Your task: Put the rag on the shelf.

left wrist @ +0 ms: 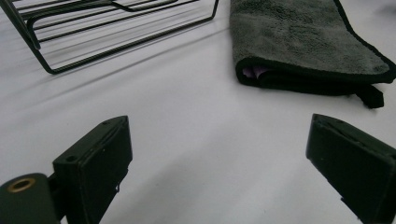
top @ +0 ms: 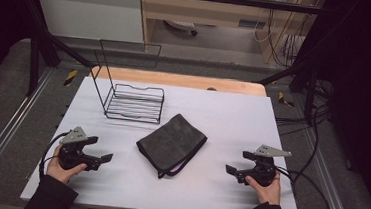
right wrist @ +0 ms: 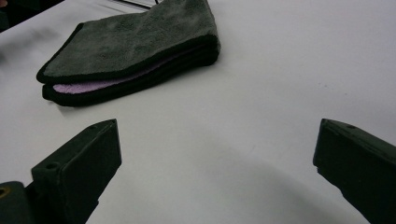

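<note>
**Grippers flank the cloth, nothing gripped**

Cloth [top: 172, 143] sits dead centre on the white table [top: 233, 113], folded into a thick grey pad and turned at an angle, one corner aimed at the rack [top: 134, 102]. Lying between the two hands, it can be reached from either side.

Left gripper [top: 103, 159] rests low at the near left, a hand wrapped round its body, jaws pointing inward toward the cloth. From the left gripper view, its jaws stand wide apart with only bare table between them, and the cloth's folded end lies ahead and to the right, well short of the fingertips [left wrist: 95, 156]. The rack's wire base shows at upper left, apart from the cloth.

Right gripper [top: 230, 170] mirrors it at the near right, also aimed inward. Its jaws gape just as wide, empty, and the right gripper view looks at the cloth's open edge, where a lilac inner layer [right wrist: 88, 85] peeks out between the dark hems.

Both tools look like they're parked at a ready stance: spread, level with the table, each facing a different side of the pad. My read is that the layered edge on the right suits a pinch, while the left could steady the folded end. The rack stands open-topped behind, a likely home for the cloth, though that's a guess.
</note>
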{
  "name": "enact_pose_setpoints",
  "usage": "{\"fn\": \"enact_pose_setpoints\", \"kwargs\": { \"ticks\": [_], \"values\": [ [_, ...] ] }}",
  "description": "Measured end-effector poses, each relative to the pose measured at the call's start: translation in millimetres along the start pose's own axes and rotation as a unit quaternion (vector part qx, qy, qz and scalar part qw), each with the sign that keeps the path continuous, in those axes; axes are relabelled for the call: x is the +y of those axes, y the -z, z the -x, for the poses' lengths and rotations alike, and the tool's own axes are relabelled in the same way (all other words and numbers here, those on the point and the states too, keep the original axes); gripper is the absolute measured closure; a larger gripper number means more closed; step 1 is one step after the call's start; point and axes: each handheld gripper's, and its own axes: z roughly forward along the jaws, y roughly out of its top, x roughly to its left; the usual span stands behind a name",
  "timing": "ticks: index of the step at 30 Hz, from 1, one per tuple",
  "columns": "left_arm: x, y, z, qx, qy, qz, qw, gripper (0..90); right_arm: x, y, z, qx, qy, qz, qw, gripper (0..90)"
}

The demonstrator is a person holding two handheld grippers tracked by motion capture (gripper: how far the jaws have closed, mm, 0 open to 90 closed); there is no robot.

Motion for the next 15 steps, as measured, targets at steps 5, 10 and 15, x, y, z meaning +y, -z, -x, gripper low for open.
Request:
{"fn": "enact_pose_setpoints", "kwargs": {
  "ticks": [5, 10, 15],
  "values": [
    [2.4, -1.7, 2.3, 0.004, 0.003, -0.004, 1.0, 7.9, -0.2, -0.3, -0.2, 0.001, 0.001, 0.0, 1.0, 1.7],
    [5.3, -3.1, 6.2, 0.004, 0.003, -0.005, 1.0, 10.8, -0.5, -0.2, -1.0, 0.001, 0.0, 0.0, 1.0, 1.8],
    [9.7, -6.1, 11.2, 0.006, 0.002, -0.006, 1.0, 15.0, -0.4, -0.5, -1.1, -0.001, 0.0, -0.001, 1.0, 1.9]
  ]
}}
